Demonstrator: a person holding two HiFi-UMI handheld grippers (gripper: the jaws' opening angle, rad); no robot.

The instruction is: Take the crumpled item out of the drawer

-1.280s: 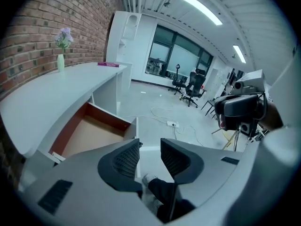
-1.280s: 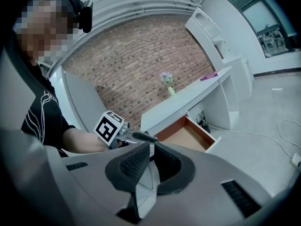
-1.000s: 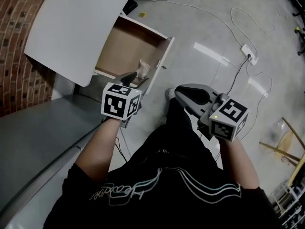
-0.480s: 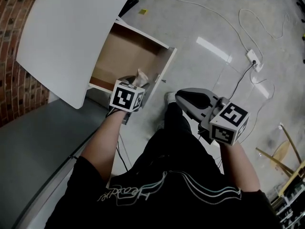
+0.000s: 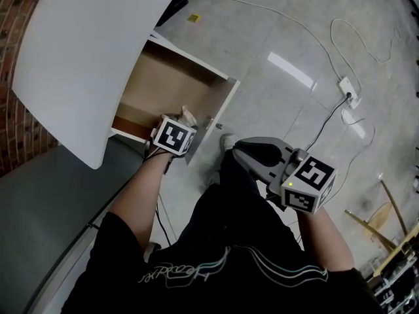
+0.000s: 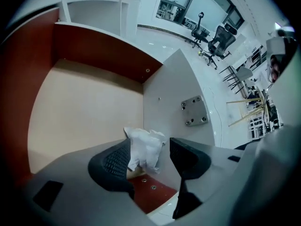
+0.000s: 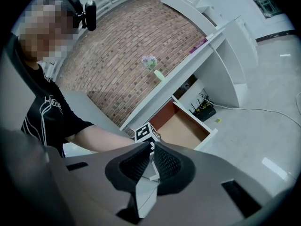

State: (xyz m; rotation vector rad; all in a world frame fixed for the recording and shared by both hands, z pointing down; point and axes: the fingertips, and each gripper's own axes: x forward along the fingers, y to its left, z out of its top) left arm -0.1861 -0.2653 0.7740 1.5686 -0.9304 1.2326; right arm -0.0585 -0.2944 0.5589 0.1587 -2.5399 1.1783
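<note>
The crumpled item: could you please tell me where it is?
In the left gripper view, the crumpled item lies in a corner of the drawer, against its front panel, between the open jaws of the left hand-held gripper.

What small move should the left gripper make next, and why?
Probably close on the crumpled paper. The left gripper has just been opening its jaws, and the paper stands between them, not yet gripped, in the near corner of the drawer.
</note>
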